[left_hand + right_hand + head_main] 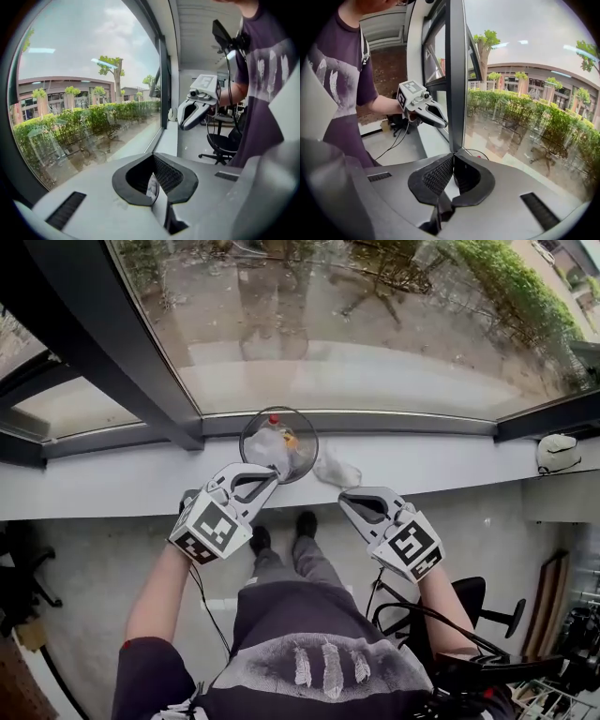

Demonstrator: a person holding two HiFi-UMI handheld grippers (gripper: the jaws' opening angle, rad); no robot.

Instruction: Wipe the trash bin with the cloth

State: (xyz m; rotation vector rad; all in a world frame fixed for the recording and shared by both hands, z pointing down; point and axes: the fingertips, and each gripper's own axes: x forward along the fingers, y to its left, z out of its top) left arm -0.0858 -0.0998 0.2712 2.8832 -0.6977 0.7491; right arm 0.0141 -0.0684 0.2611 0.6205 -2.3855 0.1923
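Cloth first, we judge: the crumpled pale cloth (pixel 336 470) lies on the white window sill (pixel 450 474), just beside the small clear trash bin (pixel 278 443), on its right. Our right gripper (pixel 347 499) hovers near the cloth, jaws pressed together with nothing in them. Our left gripper (pixel 269 478) is likewise closed and empty, its tips close to the bin's near rim. We should part the right jaws before descending and pinch a raised fold. The left should open to steady the rim, since so light a bin could slide.
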